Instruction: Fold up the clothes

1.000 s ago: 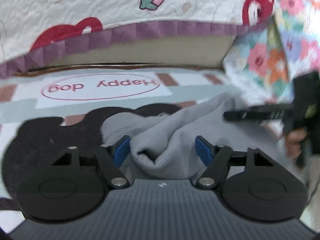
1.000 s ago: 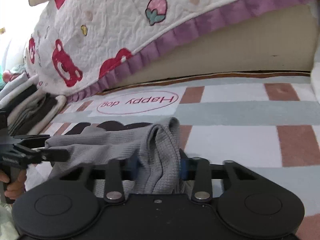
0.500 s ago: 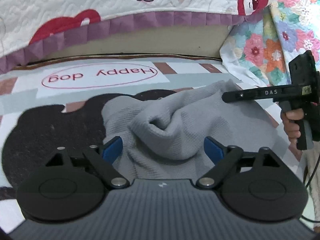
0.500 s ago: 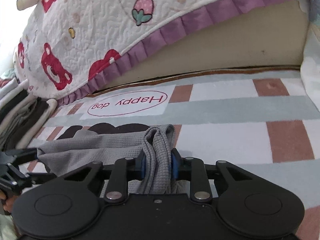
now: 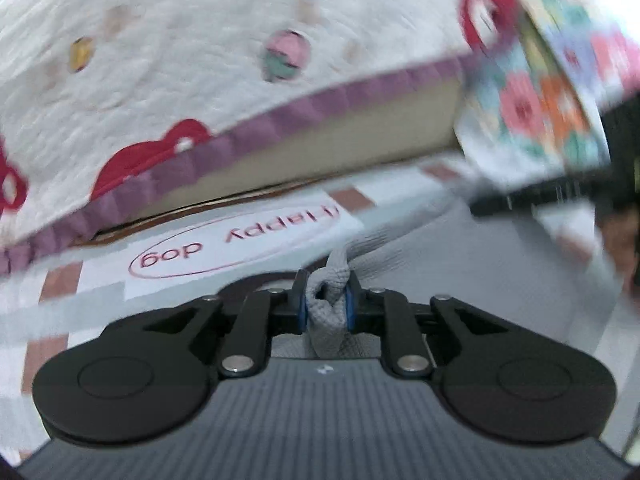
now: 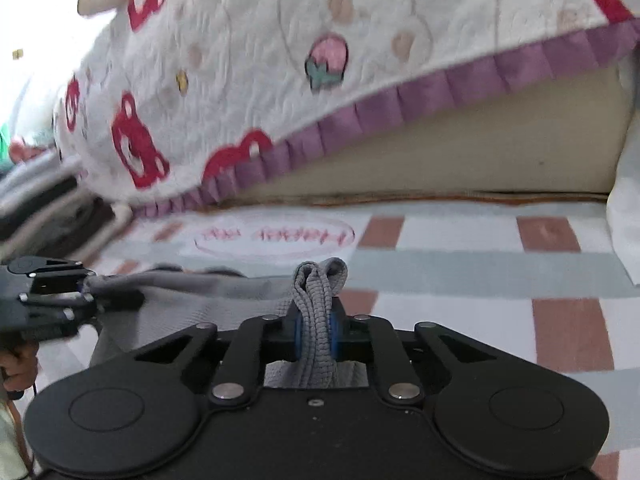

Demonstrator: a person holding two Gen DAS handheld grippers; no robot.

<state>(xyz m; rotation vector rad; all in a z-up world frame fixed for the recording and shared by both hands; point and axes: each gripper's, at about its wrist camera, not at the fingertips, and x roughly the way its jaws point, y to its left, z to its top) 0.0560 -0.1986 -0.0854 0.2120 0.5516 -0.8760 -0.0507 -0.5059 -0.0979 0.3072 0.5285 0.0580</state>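
Left hand-held gripper pinching bunched grey cloth. Right hand-held gripper pinching cloth fold. Cloth stretched between them above checked rug.

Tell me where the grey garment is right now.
The grey garment stretches between the left tool and right tool, both clamped on it, above the checked rug beside the bed.

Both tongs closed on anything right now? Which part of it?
Yes. Left tongs pinch a bunched fold of the grey knit garment; right tongs pinch a gathered edge at its other end. Which part of the garment each is cannot be told.
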